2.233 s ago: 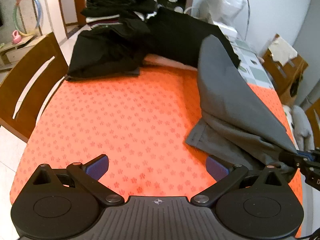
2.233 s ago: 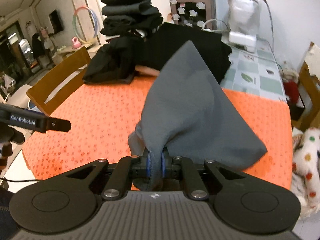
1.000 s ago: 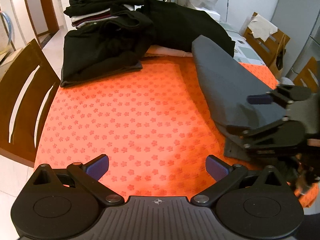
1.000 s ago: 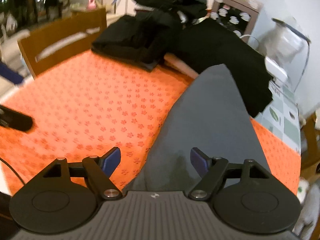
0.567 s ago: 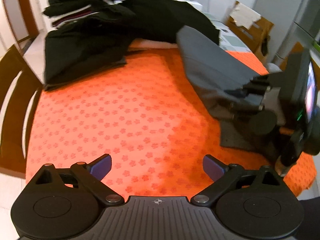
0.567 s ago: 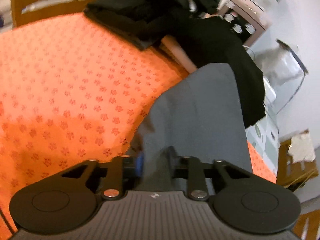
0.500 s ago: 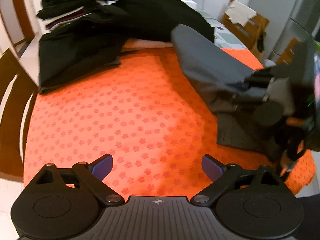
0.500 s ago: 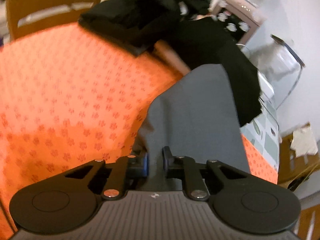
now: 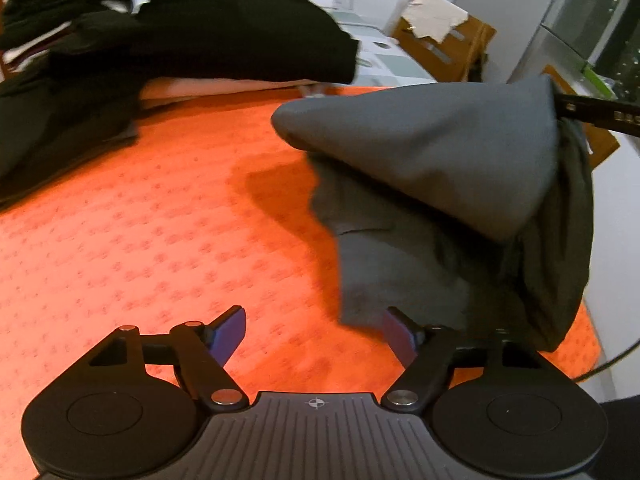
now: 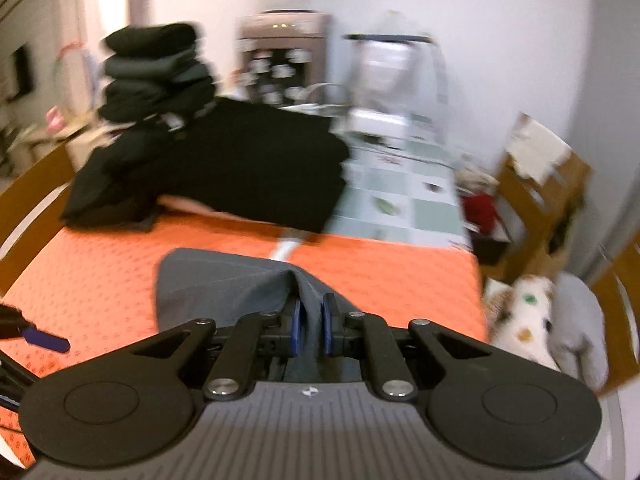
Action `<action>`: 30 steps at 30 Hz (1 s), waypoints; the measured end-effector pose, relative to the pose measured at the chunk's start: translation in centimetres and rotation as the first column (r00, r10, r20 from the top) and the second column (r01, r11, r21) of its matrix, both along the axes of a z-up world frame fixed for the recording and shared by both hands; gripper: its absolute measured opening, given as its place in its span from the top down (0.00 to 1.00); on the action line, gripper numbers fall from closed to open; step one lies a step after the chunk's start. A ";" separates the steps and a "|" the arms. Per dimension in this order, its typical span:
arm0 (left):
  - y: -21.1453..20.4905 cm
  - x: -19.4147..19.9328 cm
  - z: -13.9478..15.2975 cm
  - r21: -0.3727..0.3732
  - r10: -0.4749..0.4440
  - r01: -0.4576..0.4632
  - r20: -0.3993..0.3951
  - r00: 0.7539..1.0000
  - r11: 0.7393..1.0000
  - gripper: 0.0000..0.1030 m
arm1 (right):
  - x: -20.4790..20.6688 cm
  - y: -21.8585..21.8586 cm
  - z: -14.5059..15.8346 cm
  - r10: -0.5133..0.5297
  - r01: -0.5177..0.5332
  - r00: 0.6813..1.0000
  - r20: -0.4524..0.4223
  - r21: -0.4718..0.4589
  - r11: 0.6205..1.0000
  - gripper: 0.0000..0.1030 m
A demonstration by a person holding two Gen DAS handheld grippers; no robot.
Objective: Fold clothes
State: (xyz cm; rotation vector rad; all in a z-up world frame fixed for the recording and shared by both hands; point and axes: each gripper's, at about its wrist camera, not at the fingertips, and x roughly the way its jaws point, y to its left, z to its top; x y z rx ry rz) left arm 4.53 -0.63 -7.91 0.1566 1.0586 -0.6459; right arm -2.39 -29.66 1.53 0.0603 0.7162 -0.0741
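Right, left wrist view first: the left gripper (image 9: 316, 334) has its jaws apart and closing, w/ nothing between the pads yet; the near corner of the grey garment (image 9: 420, 184) lies just ahead of the right-hand pad, resting on the orange tablecloth (image 9: 140, 240) that covers the table. The garment's upper fold is lifted into a tent toward the right edge, where a black bar, prob. part of the right gripper, meets the raised cloth. To do this step well, I'd steer the left jaws a bit rightward so the low hem corner sits squarely between the pads before they finish closing, catching every layer, not just the top one. A pile of black clothes (image 9: 180, 32) sits at the far end, well apart from the work. Right wrist view: the right gripper (image 10: 311, 330) is clamped on a pinch of grey cloth, fabric bunched between the blue pads and draping fwd onto the tablecloth. The view is blurred, so how many layers it holds I can't tell. Judgement: keep that pinch firm and level w/ the left hand's corner, so the fold edge comes out straight; uneven height would skew the crease.
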 end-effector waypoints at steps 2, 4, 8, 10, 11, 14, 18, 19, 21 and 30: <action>-1.4 0.4 -0.5 -0.018 -0.007 0.007 -0.014 1.000 1.000 0.26 | -1.4 -2.3 -0.1 -0.066 0.066 0.998 -0.001 0.018 0.998 0.88; -2.6 0.7 -1.2 -0.028 -0.009 0.008 -0.023 1.000 1.000 0.26 | -2.8 -4.5 -0.5 -0.137 0.137 0.991 -0.007 0.036 0.990 0.88; -4.9 1.6 -2.7 -0.036 0.002 -0.003 -0.039 0.999 0.999 0.26 | -5.9 -8.2 -2.0 -0.260 0.261 0.965 -0.032 0.061 0.963 0.88; -5.6 2.2 -3.5 -0.035 0.015 -0.016 -0.044 0.999 0.999 0.25 | -7.3 -9.7 -3.0 -0.306 0.308 0.951 -0.046 0.061 0.949 0.88; -6.0 2.5 -3.9 -0.033 0.023 -0.024 -0.044 0.999 0.999 0.25 | -7.9 -10.3 -3.4 -0.328 0.331 0.943 -0.054 0.059 0.942 0.88; -6.9 3.6 -4.7 -0.027 0.048 -0.049 -0.044 0.998 0.998 0.25 | -9.4 -11.8 -5.0 -0.389 0.393 0.918 -0.076 0.059 0.918 0.88; -8.1 5.0 -5.4 -0.056 0.075 -0.079 -0.063 0.995 0.995 0.25 | -10.3 -13.1 -7.0 -0.440 0.450 0.891 -0.112 0.076 0.890 0.88; -8.4 5.2 -5.6 -0.062 0.079 -0.084 -0.067 0.995 0.995 0.25 | -10.5 -13.4 -7.5 -0.452 0.463 0.884 -0.121 0.080 0.883 0.88; -9.0 5.6 -6.2 -0.057 0.092 -0.096 -0.073 0.993 0.994 0.26 | -10.8 -13.9 -8.4 -0.472 0.485 0.871 -0.135 0.090 0.870 0.88; -6.6 5.7 -5.2 -0.126 0.173 -0.181 -0.070 0.982 0.975 0.86 | -8.8 -12.2 -5.9 -0.425 0.429 0.903 -0.060 0.117 0.896 0.89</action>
